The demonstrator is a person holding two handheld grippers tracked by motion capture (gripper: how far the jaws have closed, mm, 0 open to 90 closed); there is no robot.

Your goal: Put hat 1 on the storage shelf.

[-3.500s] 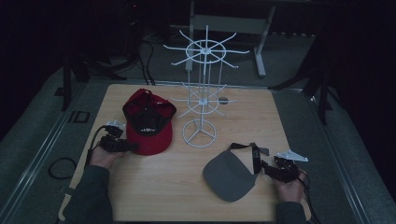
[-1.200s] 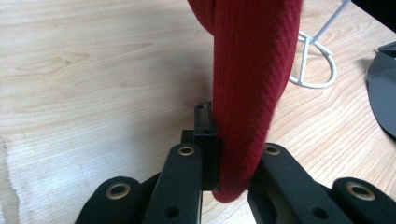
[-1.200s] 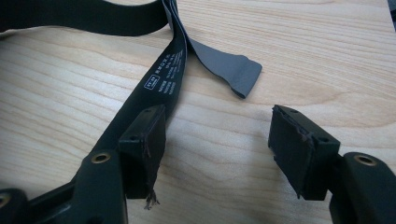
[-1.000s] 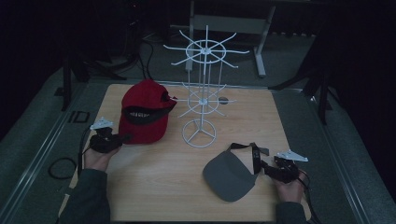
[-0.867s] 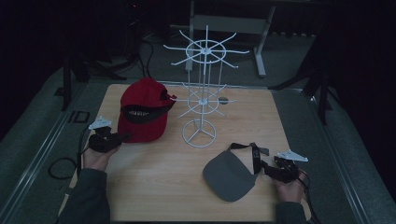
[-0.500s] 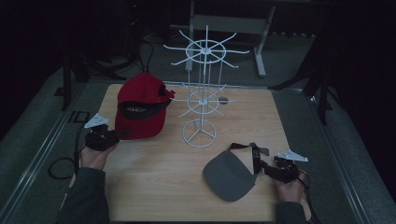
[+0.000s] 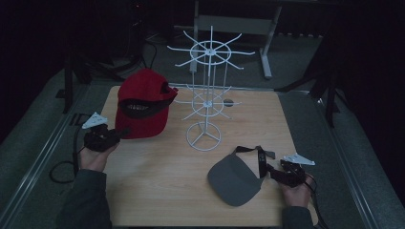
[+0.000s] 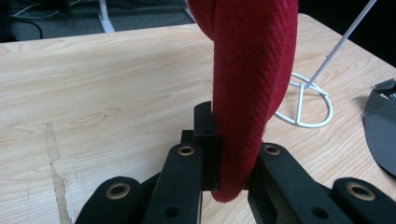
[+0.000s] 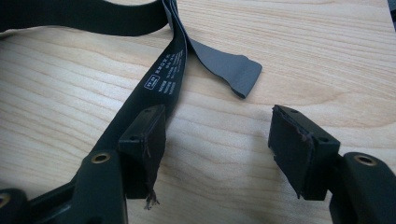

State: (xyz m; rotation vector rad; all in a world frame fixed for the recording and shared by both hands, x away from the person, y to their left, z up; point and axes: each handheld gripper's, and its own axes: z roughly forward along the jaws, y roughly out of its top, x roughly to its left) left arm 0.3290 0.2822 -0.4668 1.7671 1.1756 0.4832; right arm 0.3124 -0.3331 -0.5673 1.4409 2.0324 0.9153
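Work in hand: red cap (image 7: 143,102) lifted off the counter (image 7: 157,191) near its left edge, beside the white wire rack (image 7: 206,95).
Left gripper (image 7: 117,134): fingers (image 8: 205,140) clenched on the cap's brim edge.
Right gripper (image 7: 273,172): fingers (image 9: 144,135) released, resting at the strap of the grey visor (image 7: 236,179) near the front right corner; strap lies against one finger, not pinched.
Handling: cap judged light and soft; crown sags, stiff brim gives the firmest hold. Fabric is not fragile but could snag on the rack's prongs.
Hard to make out: dim lighting; the cap's back strap and the rack's hook tips are indistinct; the cap's crown is cut off in the left gripper view.
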